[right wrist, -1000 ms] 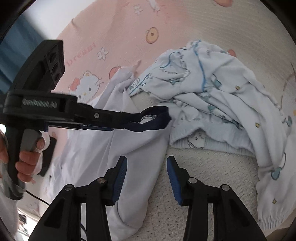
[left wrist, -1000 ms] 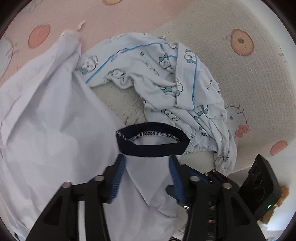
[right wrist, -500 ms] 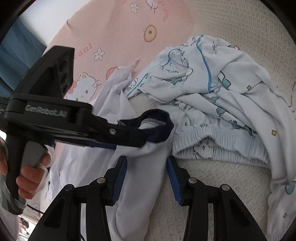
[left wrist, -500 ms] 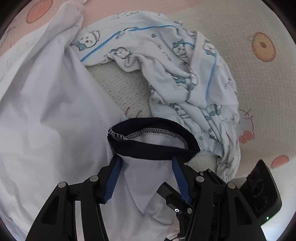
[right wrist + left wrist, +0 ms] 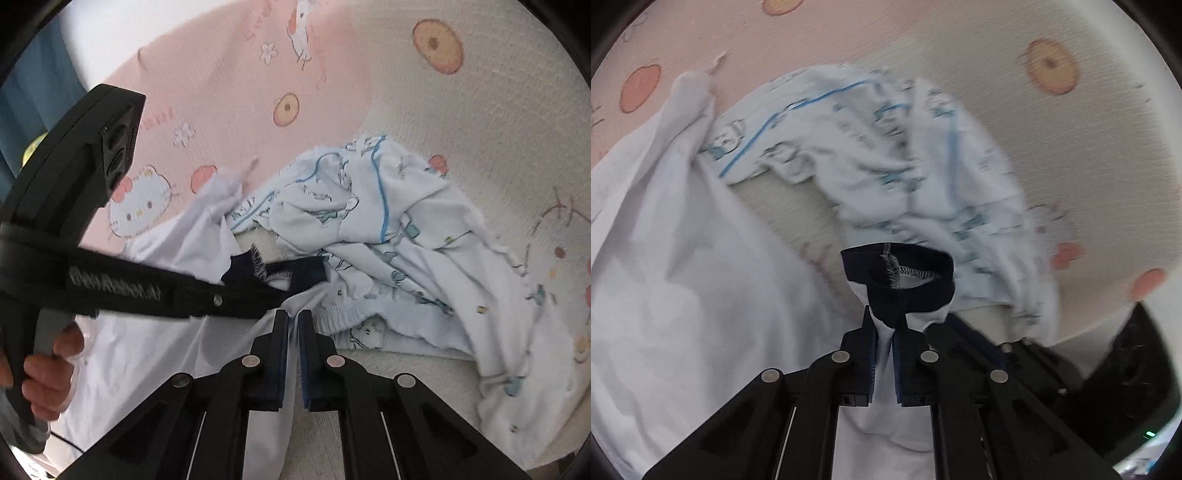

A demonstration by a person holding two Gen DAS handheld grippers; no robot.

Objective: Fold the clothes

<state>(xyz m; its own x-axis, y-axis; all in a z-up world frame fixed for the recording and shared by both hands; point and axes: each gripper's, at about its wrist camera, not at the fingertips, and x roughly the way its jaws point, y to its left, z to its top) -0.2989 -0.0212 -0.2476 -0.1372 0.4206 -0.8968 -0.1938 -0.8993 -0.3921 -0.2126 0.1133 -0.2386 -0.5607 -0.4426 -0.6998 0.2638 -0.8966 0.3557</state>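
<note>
Gripping the white shirt point(image 5: 701, 280) just below its navy collar point(image 5: 908, 291), I have both tongs clamped narrow on the cloth. My left gripper point(image 5: 884, 325) pinches the fabric where the navy band meets the white, and my right gripper point(image 5: 293, 317) bites a fold of the same white cloth just right of it, so the two holds sit almost side by side at the neckline. From there the shirt's body runs away to the left and toward me, its long axis stretching from the collar out to a far tip near the pink part of the bedspread point(image 5: 221, 74). Neither hand is nearer; both are already on it. I judge the next move turns on drawing the collar away from that trailing body to spread it flat. Just beyond the collar, to the right, lies a crumpled printed pyjama piece point(image 5: 388, 236) with blue piping, close enough to snag.
</note>
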